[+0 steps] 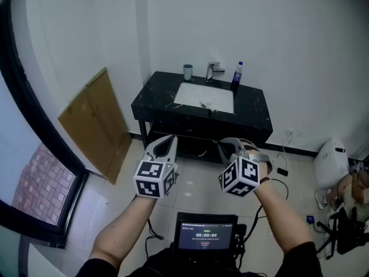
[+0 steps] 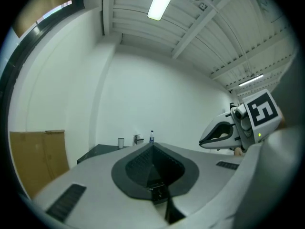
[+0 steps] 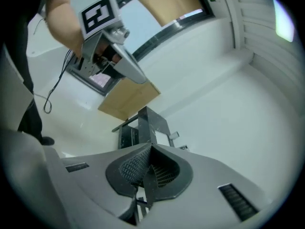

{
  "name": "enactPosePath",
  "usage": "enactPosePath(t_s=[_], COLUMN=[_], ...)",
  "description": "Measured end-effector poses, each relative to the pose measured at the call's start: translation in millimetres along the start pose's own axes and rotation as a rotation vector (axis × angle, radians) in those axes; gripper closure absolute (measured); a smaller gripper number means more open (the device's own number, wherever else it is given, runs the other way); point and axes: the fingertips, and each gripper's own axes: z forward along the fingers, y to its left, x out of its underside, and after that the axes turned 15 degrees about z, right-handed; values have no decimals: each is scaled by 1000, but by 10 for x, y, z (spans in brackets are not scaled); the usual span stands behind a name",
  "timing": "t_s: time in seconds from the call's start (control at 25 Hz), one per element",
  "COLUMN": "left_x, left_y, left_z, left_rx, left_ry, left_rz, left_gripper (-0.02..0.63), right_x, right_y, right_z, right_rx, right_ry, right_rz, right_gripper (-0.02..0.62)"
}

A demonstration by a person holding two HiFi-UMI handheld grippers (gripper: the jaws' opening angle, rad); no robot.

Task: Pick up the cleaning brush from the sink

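Cleaning brush (image 1: 204,104) is only a small pale shape lying in the white sink (image 1: 189,93), well apart from both grippers and too small to make out in detail.

Nearest the person, a dark screen unit (image 1: 206,235) sits at waist level between the two bare forearms. Just beyond it both grippers are held side by side above the tiled floor, each with its marker cube toward the head camera.

The left gripper (image 1: 171,138) points level toward the vanity. In the left gripper view its jaws (image 2: 152,147) are pressed together with nothing between them, and the right gripper shows at that view's right edge.

The right gripper (image 1: 222,148) tilts somewhat downward. Its own view shows the jaws (image 3: 149,149) closed on each other and empty, with the vanity's dark frame beyond their tip.

Farther on, a brown cardboard sheet (image 1: 95,123) leans against the left wall. A black counter (image 1: 256,107) stands on dark legs against the far white wall, with the sink set into its top.

At the back of the counter stand a grey cup (image 1: 188,72), a metal faucet (image 1: 213,71) and a blue bottle (image 1: 236,75).
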Motion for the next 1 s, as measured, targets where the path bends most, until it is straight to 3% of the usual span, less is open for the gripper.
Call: enactPosePath(t_s=[0.08,0.32,0.44,0.6,0.76,0.88,1.0], left_x=[-7,-62,-126,-76,112,142,227], left_y=[206,709,822,1131,1446,1663,1853], left_z=[296,1219,1663,2241,2834,3259,3677], left_rx=[-5,-38,-2,-20,10,58,65], left_ry=[-14,-28,-24,26,62,45,68], left_rz=[-14,-13,-14,48,-8,-36,5], left_gripper=[598,598,598,598,598,598,598], right_x=[-55,-118,-118,-45,23,27,72], right_y=[-294,-1101,-1459,-2008,-2336,-2563,-2841], right_z=[271,1107,1460,1970,2545,2994,3346], right_rx=[7,31,-12,-10,-15,-51,-44], right_ry=[-11,-54,-90,-91,-68,-65,-67], right_rz=[67,119,197,299,332,471,590], right_gripper=[589,589,589,589,589,589,589])
